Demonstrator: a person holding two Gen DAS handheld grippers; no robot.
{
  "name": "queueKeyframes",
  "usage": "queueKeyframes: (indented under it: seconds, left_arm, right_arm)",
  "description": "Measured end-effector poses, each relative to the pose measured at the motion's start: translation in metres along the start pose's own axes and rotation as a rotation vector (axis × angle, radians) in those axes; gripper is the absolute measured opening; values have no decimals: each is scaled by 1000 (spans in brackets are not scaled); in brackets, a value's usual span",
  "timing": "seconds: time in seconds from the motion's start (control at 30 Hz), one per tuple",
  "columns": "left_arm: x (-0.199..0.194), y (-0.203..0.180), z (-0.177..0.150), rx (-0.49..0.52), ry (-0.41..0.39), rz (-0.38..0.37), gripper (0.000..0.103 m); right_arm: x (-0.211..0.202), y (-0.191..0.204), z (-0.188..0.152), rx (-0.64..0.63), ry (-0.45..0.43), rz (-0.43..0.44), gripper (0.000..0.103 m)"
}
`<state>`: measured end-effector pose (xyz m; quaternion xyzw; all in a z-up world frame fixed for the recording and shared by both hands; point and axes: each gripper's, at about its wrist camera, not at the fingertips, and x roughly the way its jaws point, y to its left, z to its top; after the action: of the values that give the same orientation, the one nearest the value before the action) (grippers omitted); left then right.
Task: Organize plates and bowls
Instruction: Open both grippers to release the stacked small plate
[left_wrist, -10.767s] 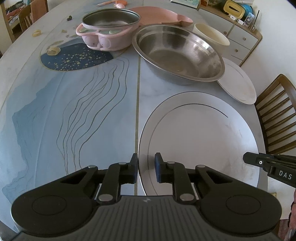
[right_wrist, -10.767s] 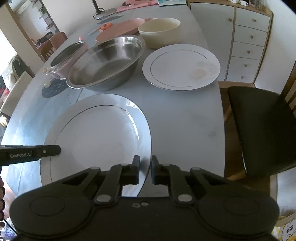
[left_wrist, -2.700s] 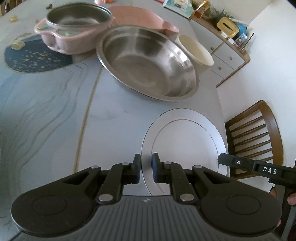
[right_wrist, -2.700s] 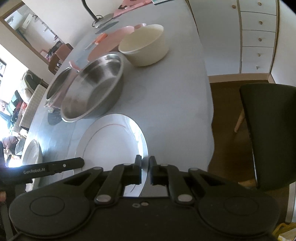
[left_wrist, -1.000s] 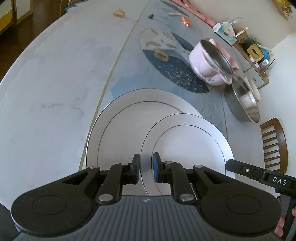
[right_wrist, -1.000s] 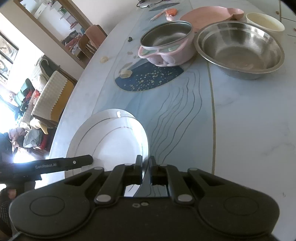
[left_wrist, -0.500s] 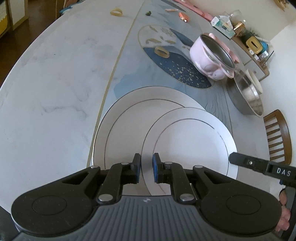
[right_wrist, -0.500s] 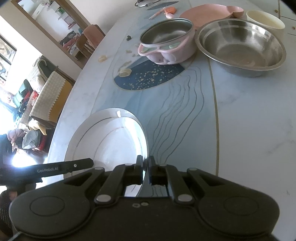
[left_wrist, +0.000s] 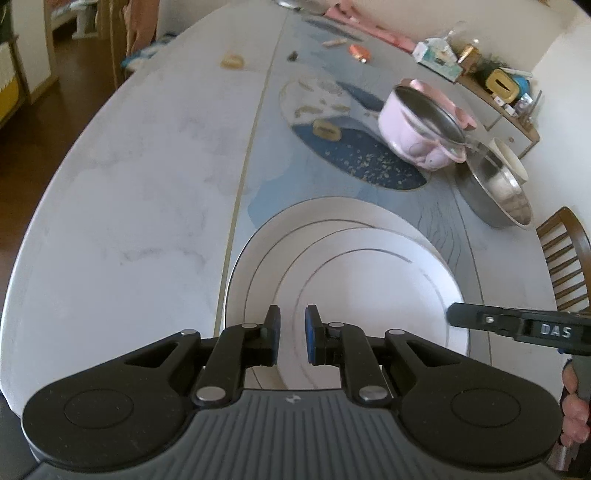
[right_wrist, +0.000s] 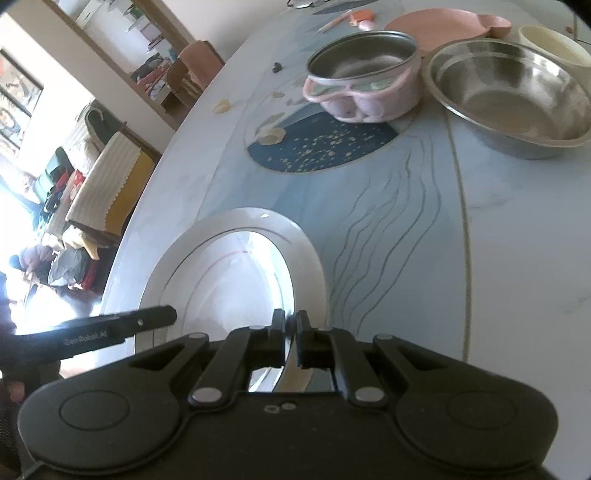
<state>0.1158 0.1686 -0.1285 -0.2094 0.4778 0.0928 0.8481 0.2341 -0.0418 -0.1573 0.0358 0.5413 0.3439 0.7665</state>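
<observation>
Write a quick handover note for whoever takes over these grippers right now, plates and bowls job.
Right gripper: shut on the smaller plate, pinching its near edge.
Left gripper: fingers a little apart over the same plate's near edge; whether they grip it is unclear.
Smaller plate sits over the large plate, offset toward the right, not centred.
Done: the two plates are brought together.
Left: release the plate, then sort the steel bowl, the cream bowl behind it, the pink pot and the pink plate at the far end.

"DAS" on the right claw (left_wrist: 517, 325) finger, right of the plates; "GenRobot.AI" on the left claw (right_wrist: 110, 328) finger, left of the plates.
</observation>
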Motion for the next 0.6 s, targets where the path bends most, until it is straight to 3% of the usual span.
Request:
queueKeyframes:
  seconds: [0.4, 0.6]
  left_arm:
    - [5, -8, -5, 45, -9, 15, 13]
    - [4, -11, -7, 66, -11, 24, 13]
  right_arm:
    - [10, 3, -5, -31, 18, -36, 9]
    - [2, 7, -2, -70, 11, -49, 15]
